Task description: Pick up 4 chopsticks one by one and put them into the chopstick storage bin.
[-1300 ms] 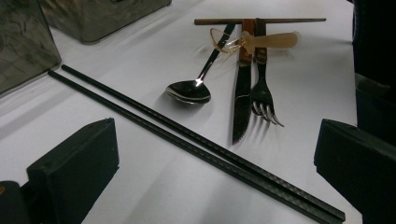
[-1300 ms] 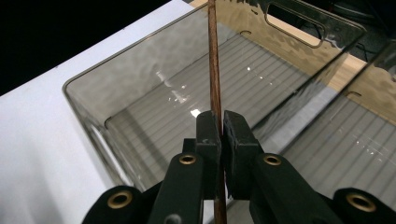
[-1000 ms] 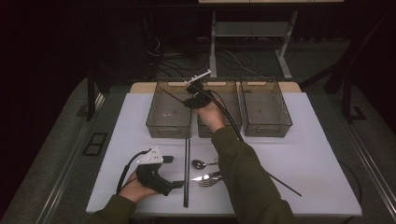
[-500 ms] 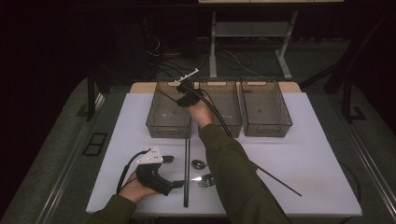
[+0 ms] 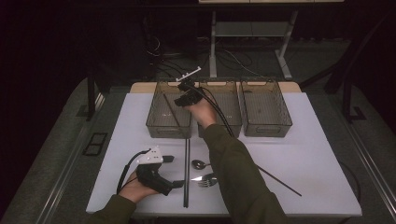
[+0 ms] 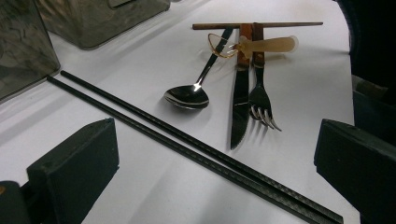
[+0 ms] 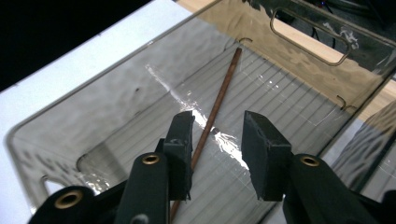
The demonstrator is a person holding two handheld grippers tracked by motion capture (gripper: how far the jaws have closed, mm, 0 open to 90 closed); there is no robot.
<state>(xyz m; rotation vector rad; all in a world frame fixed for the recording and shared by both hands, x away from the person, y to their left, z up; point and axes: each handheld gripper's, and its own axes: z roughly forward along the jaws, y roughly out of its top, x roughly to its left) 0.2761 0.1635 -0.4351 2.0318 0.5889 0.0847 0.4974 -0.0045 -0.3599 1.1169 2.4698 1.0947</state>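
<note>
- Nearest to us, our left gripper [image 5: 172,171] rests on the white desk [image 5: 308,140] at its front left, jaws spread wide with nothing between them.
- Just ahead of it, in the left gripper view, a pair of black chopsticks [image 6: 187,140] lies slantwise across the desk.
- Beyond them lie a spoon [image 6: 189,95], a knife [image 6: 239,109] and a fork [image 6: 261,100], side by side, their handles pointing away from the gripper.
- Across those handles lies a brown chopstick [image 6: 280,24], with a pale plastic piece [image 6: 273,45] beside it.
- Our right sleeve [image 5: 233,163] reaches over the cutlery in the high view and hides part of it.
- Farther back, three clear bins stand in a row: the left bin [image 5: 156,122], the middle bin [image 5: 231,123] and the right bin [image 5: 266,109].
- Our right gripper [image 7: 217,154] hangs over the left bin, pointing down into it.
- A second brown chopstick [image 7: 219,105] lies on that bin's floor, passing under the gap between the jaws.
- The jaws stand partly apart and have just been opening; the pads do not press on the chopstick.
- Since a second ago, the right gripper has shifted from above the middle bin to the left bin, and the chopstick now rests inside.
</note>
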